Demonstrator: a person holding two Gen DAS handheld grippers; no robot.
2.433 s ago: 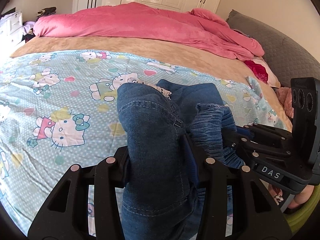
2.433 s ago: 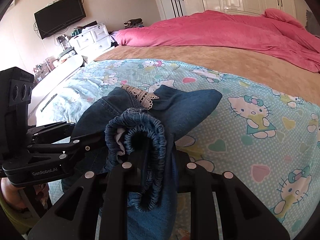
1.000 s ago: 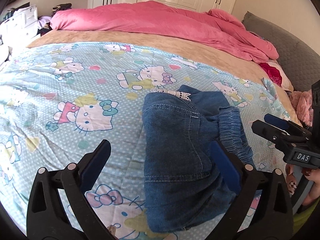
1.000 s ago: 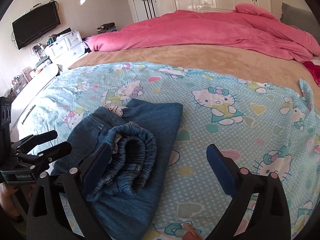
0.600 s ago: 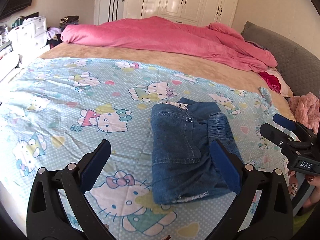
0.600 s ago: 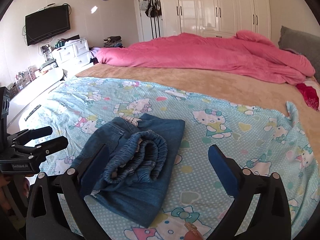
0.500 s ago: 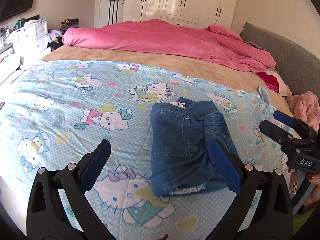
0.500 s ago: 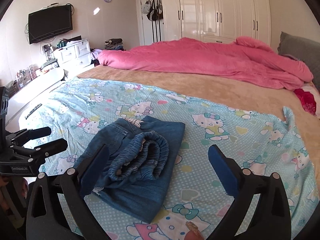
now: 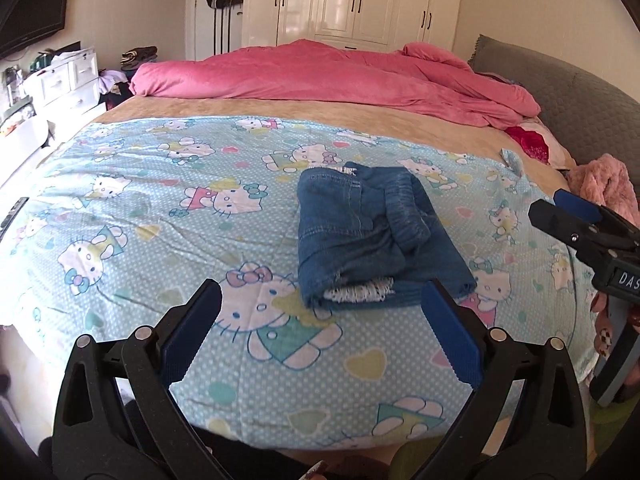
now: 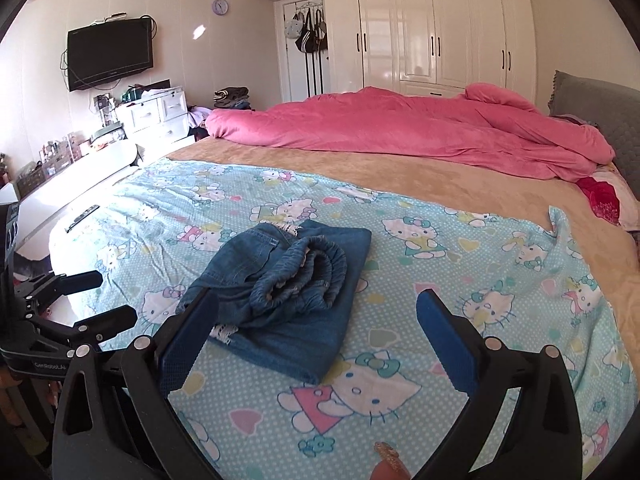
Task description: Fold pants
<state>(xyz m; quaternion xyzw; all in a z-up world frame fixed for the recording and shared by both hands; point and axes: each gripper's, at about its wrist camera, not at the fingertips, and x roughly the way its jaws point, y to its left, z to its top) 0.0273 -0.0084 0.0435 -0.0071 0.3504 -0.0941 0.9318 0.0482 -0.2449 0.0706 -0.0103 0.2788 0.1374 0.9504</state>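
Two grippers, left gripper (image 9: 320, 312) and right gripper (image 10: 318, 320), hover near the bed (image 9: 280, 392), jaws wide apart and empty. Folded denim pants (image 9: 372, 236) lie on the cartoon-print sheet (image 9: 160, 216).

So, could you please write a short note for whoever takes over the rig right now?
Left tool: open, empty, held back from the bed's near edge.
Right tool: open, empty, also clear of the cloth.
Denim pants: folded into a compact bundle on the cartoon-print sheet, elastic waistband bunched on top, lace trim showing at the near end.
Done: the folding looks finished and the pants are released.
Left: perhaps flatten the bulging waistband; otherwise nothing obvious.
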